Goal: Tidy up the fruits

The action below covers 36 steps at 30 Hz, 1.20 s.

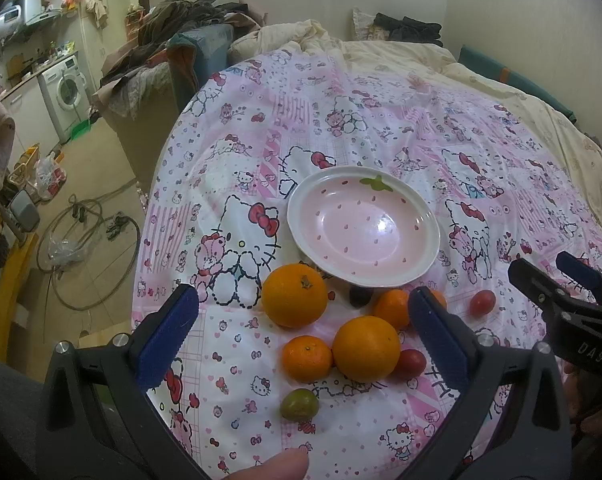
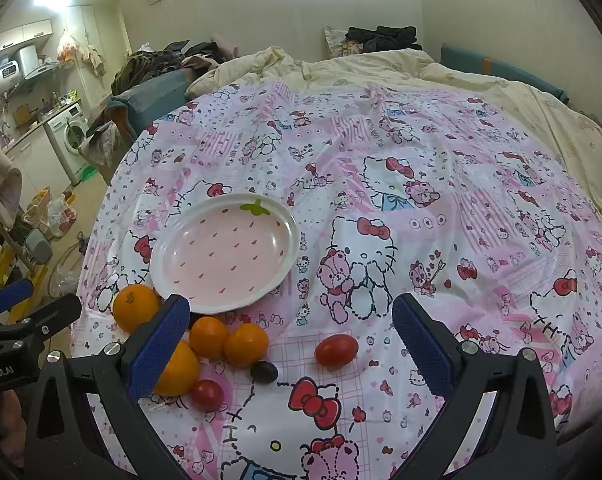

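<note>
Both grippers hang over the near edge of the cartoon-cat cloth (image 1: 381, 128), tilted down at the fruit, and both are spread wide with nothing between the pads.

Nearest to the left gripper (image 1: 303, 332), a small green fruit (image 1: 299, 404) sits alone, low in its view. Just beyond it, right inside that gripper's span, a small tangerine (image 1: 307, 359) touches a large orange (image 1: 366, 349), with a red cherry tomato (image 1: 411, 364) tucked against the orange's right side, close to the right pad. Further on, a second large orange (image 1: 294, 295) lies towards the left, a dark plum-like fruit (image 1: 359, 296) sits at the plate's near rim, and more tangerines crowd behind the right finger.

Over on the right gripper (image 2: 291, 344), an oval red tomato (image 2: 336, 351) lies by itself between the fingers, apart from the cluster, its long axis running roughly crosswise to them. That looks the cleanest pick for the right hand: nothing beside it to bump. The cluster sits to the left of that gripper, partly hidden behind its left finger.

Farthest of the task's things, the empty pink strawberry plate (image 1: 429, 216) waits just behind all the fruit, straight ahead of the left gripper and up-left of the right. So every piece travels forward, away from the person. My read: the left takes the cluster, the right takes the lone tomato. Nothing is on the plate yet.
</note>
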Each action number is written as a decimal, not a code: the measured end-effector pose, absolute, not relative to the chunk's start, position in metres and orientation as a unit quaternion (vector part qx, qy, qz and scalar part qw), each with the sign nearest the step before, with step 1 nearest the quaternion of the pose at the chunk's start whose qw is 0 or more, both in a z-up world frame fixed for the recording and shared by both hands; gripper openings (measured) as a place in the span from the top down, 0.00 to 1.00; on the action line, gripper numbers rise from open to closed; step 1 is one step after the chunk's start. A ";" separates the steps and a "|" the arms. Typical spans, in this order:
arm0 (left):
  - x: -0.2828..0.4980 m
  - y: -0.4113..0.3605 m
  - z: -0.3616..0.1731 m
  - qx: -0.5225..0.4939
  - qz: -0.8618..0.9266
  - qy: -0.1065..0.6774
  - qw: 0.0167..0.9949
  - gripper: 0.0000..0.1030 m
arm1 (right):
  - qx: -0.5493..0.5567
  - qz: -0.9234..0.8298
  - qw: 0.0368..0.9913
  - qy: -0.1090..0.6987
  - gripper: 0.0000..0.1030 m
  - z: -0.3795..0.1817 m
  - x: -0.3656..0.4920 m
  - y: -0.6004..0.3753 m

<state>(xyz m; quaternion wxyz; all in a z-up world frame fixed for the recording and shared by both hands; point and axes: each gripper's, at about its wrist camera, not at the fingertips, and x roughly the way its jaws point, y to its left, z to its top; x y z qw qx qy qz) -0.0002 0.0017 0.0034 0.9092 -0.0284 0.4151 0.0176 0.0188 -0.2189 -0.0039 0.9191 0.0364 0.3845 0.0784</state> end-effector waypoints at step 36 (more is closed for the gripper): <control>0.000 0.004 0.005 -0.033 0.014 0.414 0.909 0.00 | 0.043 0.082 0.919 0.383 0.00 -0.004 0.020 -0.220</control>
